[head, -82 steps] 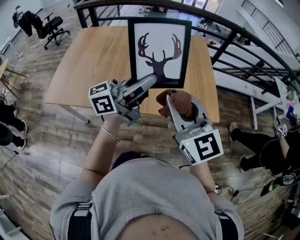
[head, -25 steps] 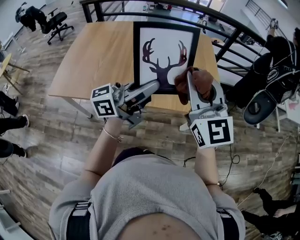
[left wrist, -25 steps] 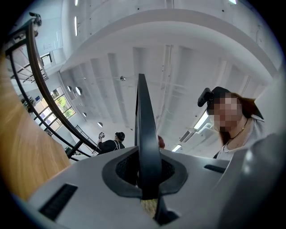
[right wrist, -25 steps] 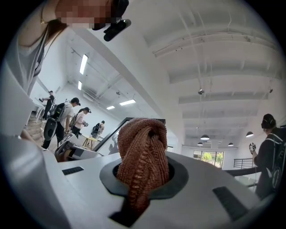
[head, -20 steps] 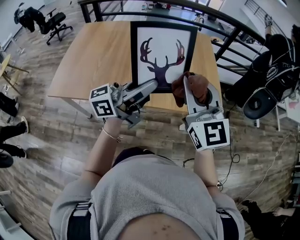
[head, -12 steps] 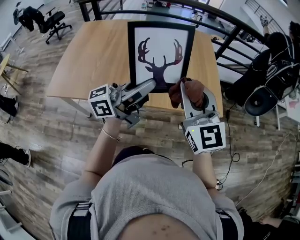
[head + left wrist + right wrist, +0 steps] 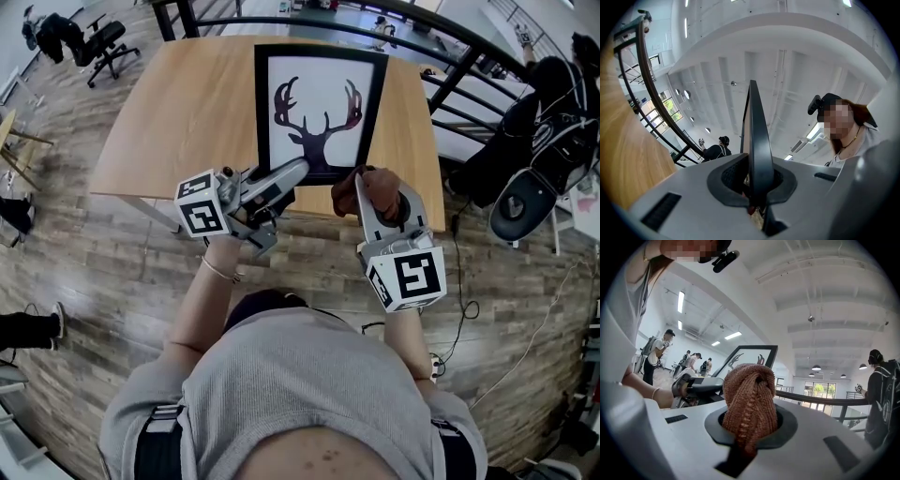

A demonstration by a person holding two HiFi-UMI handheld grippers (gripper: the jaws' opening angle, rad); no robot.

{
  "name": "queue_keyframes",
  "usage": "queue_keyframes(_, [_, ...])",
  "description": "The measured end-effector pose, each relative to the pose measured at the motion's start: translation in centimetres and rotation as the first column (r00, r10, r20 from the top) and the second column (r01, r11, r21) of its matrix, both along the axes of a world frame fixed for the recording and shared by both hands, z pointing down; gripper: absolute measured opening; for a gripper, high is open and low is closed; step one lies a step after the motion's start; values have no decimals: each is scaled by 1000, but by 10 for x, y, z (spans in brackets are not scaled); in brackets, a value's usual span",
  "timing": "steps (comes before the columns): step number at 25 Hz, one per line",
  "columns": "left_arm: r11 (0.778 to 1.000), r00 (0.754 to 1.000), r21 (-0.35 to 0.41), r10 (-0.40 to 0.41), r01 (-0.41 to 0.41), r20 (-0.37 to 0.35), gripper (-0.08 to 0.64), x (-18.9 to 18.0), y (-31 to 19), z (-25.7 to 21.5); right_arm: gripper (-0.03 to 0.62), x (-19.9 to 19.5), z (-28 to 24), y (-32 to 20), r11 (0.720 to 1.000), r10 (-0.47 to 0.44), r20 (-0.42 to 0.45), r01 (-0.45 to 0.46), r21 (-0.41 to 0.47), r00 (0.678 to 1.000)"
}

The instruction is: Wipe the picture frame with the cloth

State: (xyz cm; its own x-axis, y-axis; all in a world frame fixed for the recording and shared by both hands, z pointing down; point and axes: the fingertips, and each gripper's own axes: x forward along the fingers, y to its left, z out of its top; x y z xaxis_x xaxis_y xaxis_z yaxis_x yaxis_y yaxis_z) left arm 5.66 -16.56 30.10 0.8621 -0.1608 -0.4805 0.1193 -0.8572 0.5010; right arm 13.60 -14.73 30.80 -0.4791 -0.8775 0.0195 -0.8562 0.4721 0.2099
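A black picture frame (image 7: pixel 321 54) with a deer silhouette stands tilted over the wooden table (image 7: pixel 187 112). My left gripper (image 7: pixel 300 171) is shut on its bottom edge near the lower left corner. In the left gripper view the frame (image 7: pixel 757 140) runs edge-on between the jaws. My right gripper (image 7: pixel 360 186) is shut on a bunched brown knitted cloth (image 7: pixel 373 187), which sits at the frame's lower right corner. The right gripper view shows the cloth (image 7: pixel 750 394) filling the jaws, with the frame (image 7: pixel 746 356) and the left gripper (image 7: pixel 696 387) beyond it.
A dark metal railing (image 7: pixel 450 84) curves behind and to the right of the table. The table's near edge (image 7: pixel 234 208) lies just under both grippers. A person in black (image 7: pixel 539 112) stands at the right, and an office chair (image 7: pixel 98 47) at the far left.
The right gripper has carried the cloth down the frame's right side to its lower right corner. The left gripper has kept its hold on the frame's bottom edge.
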Motion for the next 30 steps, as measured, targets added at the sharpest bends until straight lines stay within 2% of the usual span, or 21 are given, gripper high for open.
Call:
queue_keyframes(9, [999, 1000, -34, -6, 6, -12, 29, 0, -4, 5, 46, 1, 15, 4, 998, -2, -2, 2, -58, 1000])
queue_keyframes(15, [998, 1000, -62, -20, 21, 14, 29, -2, -5, 14, 46, 1, 20, 12, 996, -30, 68, 36, -86, 997])
queue_keyframes(20, [991, 1000, -129, -20, 21, 14, 29, -5, -16, 33, 46, 9, 22, 9, 994, -23, 106, 34, -106, 994])
queue_keyframes(26, [971, 1000, -239, -18, 17, -2, 29, -44, -26, 68, 46, -18, 23, 5, 993, -20, 123, 34, -112, 992])
queue_keyframes(30, [934, 999, -358, 11, 3, 36, 29, -42, -32, 113, 46, -13, 22, -3, 997, 4, 151, 8, -78, 989])
